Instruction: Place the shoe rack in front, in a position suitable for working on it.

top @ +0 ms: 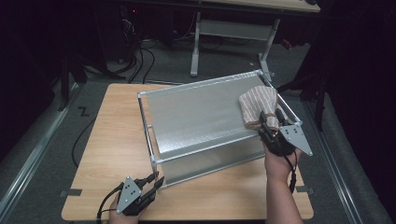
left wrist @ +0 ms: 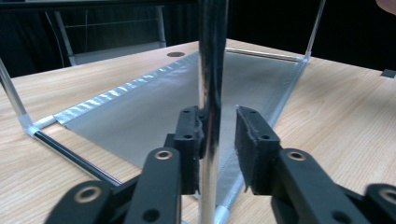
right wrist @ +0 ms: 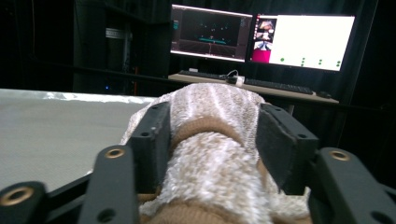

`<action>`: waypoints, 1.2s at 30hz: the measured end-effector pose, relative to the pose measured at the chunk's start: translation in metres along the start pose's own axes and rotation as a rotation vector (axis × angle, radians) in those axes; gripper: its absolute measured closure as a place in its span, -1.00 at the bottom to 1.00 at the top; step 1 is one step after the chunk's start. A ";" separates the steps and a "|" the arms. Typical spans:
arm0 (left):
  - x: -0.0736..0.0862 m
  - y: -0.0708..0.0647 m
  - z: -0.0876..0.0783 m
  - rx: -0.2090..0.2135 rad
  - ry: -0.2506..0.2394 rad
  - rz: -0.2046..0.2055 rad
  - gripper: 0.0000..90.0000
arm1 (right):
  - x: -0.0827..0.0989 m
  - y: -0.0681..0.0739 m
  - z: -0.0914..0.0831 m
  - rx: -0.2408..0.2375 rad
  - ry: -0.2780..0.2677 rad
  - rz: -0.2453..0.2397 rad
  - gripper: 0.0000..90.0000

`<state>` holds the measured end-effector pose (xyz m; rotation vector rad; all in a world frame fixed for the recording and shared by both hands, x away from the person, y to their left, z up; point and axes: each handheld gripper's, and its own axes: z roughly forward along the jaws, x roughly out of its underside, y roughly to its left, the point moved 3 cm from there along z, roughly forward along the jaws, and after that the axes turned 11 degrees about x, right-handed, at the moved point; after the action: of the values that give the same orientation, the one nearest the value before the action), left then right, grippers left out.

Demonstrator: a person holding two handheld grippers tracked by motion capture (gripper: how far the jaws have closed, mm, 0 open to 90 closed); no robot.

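Note:
A metal-framed rack [top: 198, 85] with a silver fabric sheet [top: 201, 121] stands on the wooden table [top: 112, 140]. My left gripper [top: 156, 179] is at the rack's near left corner. In the left gripper view its jaws [left wrist: 219, 135] straddle the upright chrome post [left wrist: 212, 70]: the left pad touches it and the right pad stands a little apart. A striped beige sock-like cloth [top: 257, 105] lies on the sheet's far right corner. My right gripper [top: 271, 116] has this cloth [right wrist: 210, 107] between its jaws [right wrist: 212, 140], with the right pad just off it.
Another desk's white legs [top: 195, 46] and cables [top: 140, 60] are on the floor beyond the table. Two lit monitors [right wrist: 261, 39] and a keyboard sit on a desk behind the rack. Bare tabletop lies left of the rack.

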<state>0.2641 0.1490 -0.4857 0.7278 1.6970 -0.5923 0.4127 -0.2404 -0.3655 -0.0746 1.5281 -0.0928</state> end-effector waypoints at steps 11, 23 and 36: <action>0.000 -0.002 0.002 0.000 0.011 0.027 0.78 | -0.005 -0.022 0.022 0.053 0.037 0.000 0.30; 0.003 0.005 -0.012 -0.022 0.014 0.015 0.78 | 0.006 -0.049 0.017 0.042 0.063 0.016 0.21; 0.003 0.000 -0.009 0.025 0.006 0.008 0.79 | 0.016 -0.029 0.006 -0.032 0.065 0.072 0.30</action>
<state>0.2579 0.1563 -0.4864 0.7542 1.6946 -0.6074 0.4190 -0.2706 -0.3779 -0.0421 1.5962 -0.0132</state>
